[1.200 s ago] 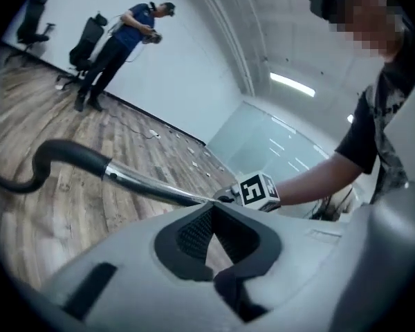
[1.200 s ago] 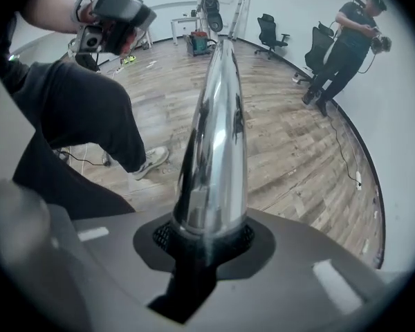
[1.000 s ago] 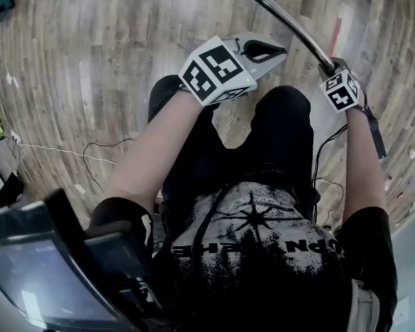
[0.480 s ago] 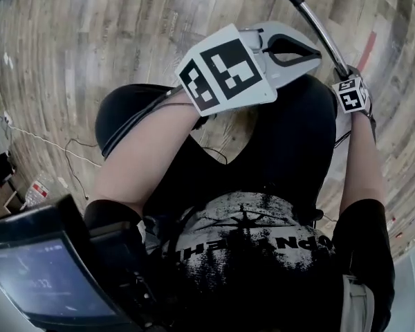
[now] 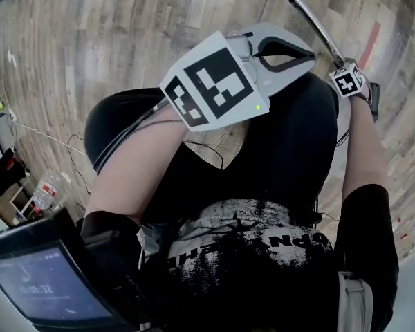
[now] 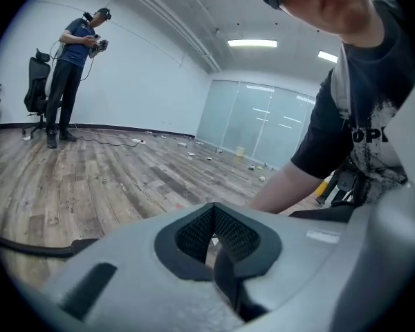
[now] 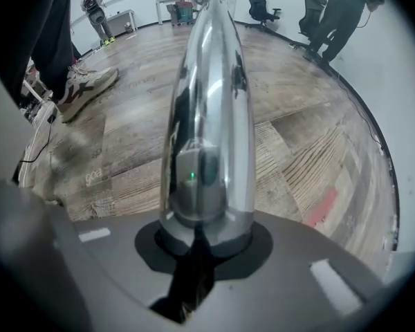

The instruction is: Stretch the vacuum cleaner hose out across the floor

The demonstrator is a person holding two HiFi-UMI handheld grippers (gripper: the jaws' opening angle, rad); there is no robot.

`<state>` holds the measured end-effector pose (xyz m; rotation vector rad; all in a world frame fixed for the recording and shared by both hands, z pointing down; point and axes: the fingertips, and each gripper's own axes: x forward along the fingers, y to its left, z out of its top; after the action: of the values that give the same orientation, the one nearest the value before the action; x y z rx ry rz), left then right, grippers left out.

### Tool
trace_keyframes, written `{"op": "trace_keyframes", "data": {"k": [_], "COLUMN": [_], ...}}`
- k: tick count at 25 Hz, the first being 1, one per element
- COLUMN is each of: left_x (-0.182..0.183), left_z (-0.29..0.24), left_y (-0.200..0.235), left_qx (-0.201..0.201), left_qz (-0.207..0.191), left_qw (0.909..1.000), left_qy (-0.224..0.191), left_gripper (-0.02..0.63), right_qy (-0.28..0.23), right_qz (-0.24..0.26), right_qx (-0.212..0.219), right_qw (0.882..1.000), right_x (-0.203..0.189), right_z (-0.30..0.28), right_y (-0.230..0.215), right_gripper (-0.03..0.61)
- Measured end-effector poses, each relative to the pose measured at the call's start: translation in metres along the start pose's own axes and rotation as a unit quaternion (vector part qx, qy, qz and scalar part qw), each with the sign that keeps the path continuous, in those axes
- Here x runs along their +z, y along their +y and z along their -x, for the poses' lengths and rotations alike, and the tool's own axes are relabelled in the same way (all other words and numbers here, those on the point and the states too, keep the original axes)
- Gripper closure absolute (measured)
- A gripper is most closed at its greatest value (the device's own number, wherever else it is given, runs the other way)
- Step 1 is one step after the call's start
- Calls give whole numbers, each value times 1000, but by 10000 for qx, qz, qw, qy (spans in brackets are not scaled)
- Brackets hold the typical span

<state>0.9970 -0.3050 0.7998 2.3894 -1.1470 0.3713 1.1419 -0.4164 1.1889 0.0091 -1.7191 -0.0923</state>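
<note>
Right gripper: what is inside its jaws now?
A shiny metal tube stands between the jaws of the right gripper, which have just been closing and now clamp it. The tube covers the wooden floor directly behind it; the pad faces do not show.

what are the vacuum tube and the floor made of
The tube looks like polished metal with a chrome-like finish: its curved surface mirrors the room and carries sharp bright highlights. The floor shows wood-grain planks with visible seams and a matte sheen. It could be real wood, laminate or vinyl; the look alone does not settle that.
</note>
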Motion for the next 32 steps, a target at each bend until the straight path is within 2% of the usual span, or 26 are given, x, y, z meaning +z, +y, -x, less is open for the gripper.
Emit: {"op": "trace_keyframes", "data": {"k": [7, 9, 11, 12, 16, 18, 21, 23, 25, 27, 28, 32], "left_x": [-3, -1, 1, 1, -2, -2, -2, -3, -5, -6, -6, -5], "left_z": [0, 3, 4, 3, -1, -2, -2, -3, -3, -2, -2, -3], "left_y": [7, 9, 8, 7, 5, 4, 3, 2, 3, 2, 2, 0], "left_qx": [102, 163, 166, 154, 93, 71, 53, 48, 55, 55, 54, 50], "left_qz": [75, 96, 93, 81, 43, 52, 52, 38, 38, 53, 55, 25], "left_qw": [9998, 9998, 9998, 9998, 9999, 9999, 9999, 9999, 9998, 9998, 9998, 9998], "left_qy": [119, 80, 43, 43, 113, 123, 125, 144, 167, 182, 191, 188], "left_gripper": [612, 612, 612, 613, 612, 612, 614, 612, 612, 612, 612, 612], "right_qy": [472, 639, 468, 379, 334, 357, 398, 417, 327, 249, 270, 411], "right_qz": [-123, -292, -414, -411, -229, -359, -658, -688, -745, -957, -1009, -958], "right_qx": [508, 1005, 1601, 1667, 973, 920, 927, 901, 1200, 1798, 1959, 1979], "right_qw": [9975, 9925, 9851, 9844, 9944, 9945, 9927, 9927, 9894, 9787, 9750, 9747], "right_x": [-14, -18, -8, -4, -4, -7, -14, -18, -13, -8, -10, -27], "right_z": [-7, -8, -7, -6, -9, -9, -10, -12, -15, -13, -13, -11], "right_y": [10, 29, 53, 56, 28, 25, 26, 28, 45, 75, 83, 84], "right_gripper": [509, 494, 461, 445, 395, 396, 352, 338, 301, 283, 284, 304]}}
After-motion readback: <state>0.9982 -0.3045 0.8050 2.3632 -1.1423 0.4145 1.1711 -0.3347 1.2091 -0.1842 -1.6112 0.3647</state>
